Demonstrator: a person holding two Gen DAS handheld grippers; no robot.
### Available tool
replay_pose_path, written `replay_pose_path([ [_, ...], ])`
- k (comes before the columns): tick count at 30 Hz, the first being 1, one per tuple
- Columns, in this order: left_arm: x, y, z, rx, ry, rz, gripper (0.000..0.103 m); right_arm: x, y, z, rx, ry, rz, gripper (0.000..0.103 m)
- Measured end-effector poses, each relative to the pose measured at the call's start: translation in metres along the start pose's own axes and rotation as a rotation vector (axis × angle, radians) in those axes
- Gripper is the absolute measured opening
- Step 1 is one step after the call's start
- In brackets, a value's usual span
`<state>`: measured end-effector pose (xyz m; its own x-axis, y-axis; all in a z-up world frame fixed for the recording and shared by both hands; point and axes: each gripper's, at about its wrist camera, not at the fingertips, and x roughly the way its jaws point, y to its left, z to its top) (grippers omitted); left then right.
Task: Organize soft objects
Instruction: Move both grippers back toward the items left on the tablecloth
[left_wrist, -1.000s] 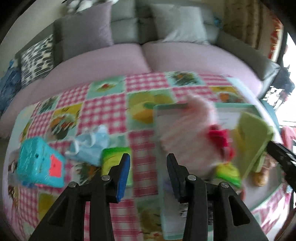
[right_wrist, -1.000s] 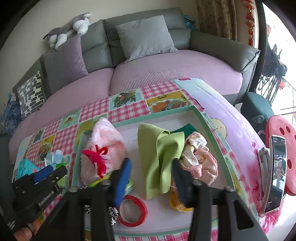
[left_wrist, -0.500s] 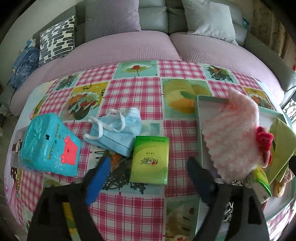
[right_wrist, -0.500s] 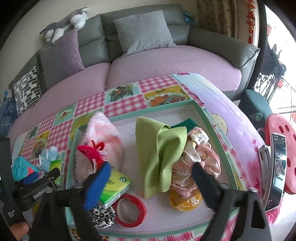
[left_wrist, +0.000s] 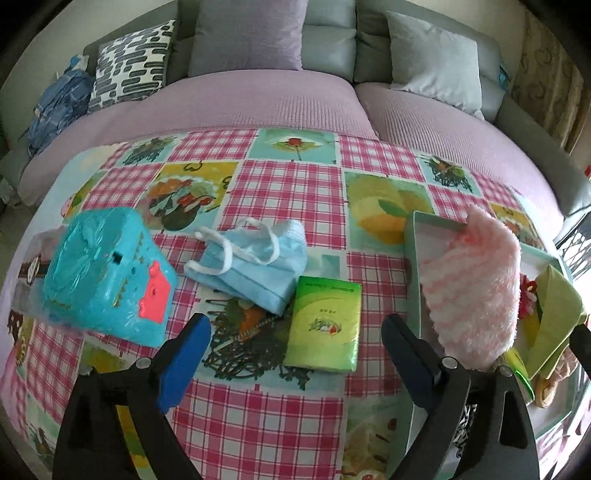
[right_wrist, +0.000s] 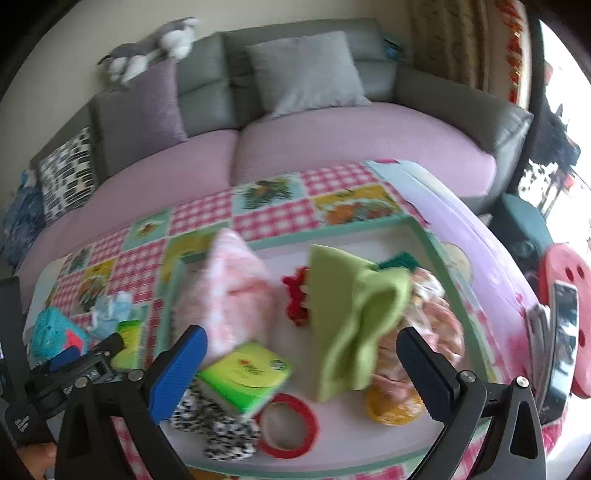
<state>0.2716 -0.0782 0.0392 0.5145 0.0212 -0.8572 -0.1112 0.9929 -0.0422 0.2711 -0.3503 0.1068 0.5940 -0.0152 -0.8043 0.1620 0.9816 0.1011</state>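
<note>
Left gripper (left_wrist: 295, 341) jaws just opened wide, empty, over tissue pack (left_wrist: 324, 329); next: descend, pinch, carry to tray (left_wrist: 413, 266). Right gripper (right_wrist: 301, 365) wide, empty.

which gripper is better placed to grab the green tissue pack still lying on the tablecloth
Left. The left gripper, jaws open, points straight at the green tissue pack on the tablecloth. The right gripper hangs open over the tray.

Home living room: cushioned sofa (left_wrist: 295, 96)
</note>
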Motion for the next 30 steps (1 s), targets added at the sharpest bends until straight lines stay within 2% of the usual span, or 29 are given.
replay_pose_path([
  [8, -0.013, 0.031, -0.006, -0.034, -0.009, 0.022, 0.094, -0.008, 0.047, 0.0, -0.096, -0.049, 0.108, 0.103],
  [13, -0.016, 0.046, -0.011, -0.037, 0.021, 0.025, 0.094, -0.012, 0.081, -0.003, -0.147, -0.07, 0.197, 0.103],
  [21, -0.008, 0.071, -0.025, -0.069, 0.078, 0.044, 0.094, 0.004, 0.121, -0.016, -0.219, -0.02, 0.246, 0.103],
  [30, -0.006, 0.1, -0.033, -0.094, 0.103, 0.12, 0.094, 0.021, 0.155, -0.027, -0.272, 0.011, 0.254, 0.103],
])
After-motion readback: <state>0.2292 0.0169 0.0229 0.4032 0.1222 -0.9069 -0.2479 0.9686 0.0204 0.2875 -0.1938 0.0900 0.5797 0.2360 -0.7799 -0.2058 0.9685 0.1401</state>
